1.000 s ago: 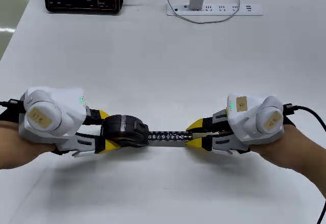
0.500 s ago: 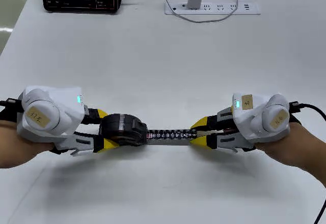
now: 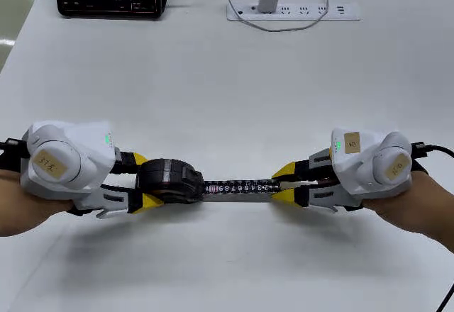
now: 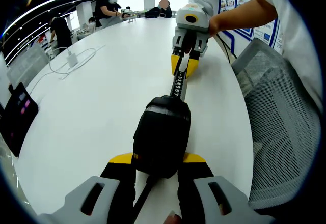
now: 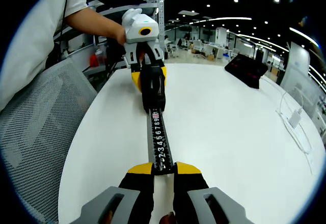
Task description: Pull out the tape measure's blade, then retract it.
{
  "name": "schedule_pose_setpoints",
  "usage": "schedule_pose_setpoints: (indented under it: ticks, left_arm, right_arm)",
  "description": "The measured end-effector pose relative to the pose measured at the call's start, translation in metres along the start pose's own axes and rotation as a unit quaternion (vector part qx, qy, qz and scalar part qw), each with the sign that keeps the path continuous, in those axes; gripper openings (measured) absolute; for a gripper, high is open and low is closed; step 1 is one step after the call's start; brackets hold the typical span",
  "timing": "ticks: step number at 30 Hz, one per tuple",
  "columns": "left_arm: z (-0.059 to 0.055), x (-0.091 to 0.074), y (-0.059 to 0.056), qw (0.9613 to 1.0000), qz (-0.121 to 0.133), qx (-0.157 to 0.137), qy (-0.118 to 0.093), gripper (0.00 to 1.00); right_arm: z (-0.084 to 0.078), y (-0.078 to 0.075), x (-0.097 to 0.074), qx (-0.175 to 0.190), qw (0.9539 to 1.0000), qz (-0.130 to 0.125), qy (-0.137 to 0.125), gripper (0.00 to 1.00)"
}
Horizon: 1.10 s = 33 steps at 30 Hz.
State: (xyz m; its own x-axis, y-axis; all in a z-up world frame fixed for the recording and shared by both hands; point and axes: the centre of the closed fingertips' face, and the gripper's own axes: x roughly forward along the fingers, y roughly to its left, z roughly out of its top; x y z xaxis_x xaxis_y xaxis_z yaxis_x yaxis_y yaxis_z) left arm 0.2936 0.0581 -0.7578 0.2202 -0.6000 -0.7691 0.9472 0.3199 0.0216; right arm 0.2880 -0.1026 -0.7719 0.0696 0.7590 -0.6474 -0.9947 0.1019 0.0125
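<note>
Tape measure (image 3: 170,180) clamped in left tongs (image 3: 146,181), blade (image 3: 237,187) in right tongs (image 3: 284,183).

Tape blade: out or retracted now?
Out, partly. Numbered blade spans from the case, held by the left gripper, to the right gripper clamped on its tip.

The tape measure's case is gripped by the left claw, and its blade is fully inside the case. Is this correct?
Not quite. The left claw does grip the tape measure's case, but the blade is partly pulled out, and the right claw is shut on its end. The right gripper view shows this.
</note>
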Motion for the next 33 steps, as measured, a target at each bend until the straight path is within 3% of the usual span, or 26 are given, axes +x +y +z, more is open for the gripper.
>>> schedule_pose_setpoints:
  ticks: [33]
  left_arm:
    - [0.0, 0.0, 0.0, 1.0, 0.0, 0.001, 0.0, 0.26]
  right_arm:
    - [-0.017, -0.004, -0.019, 0.009, 0.9998, -0.011, 0.016, 0.1]
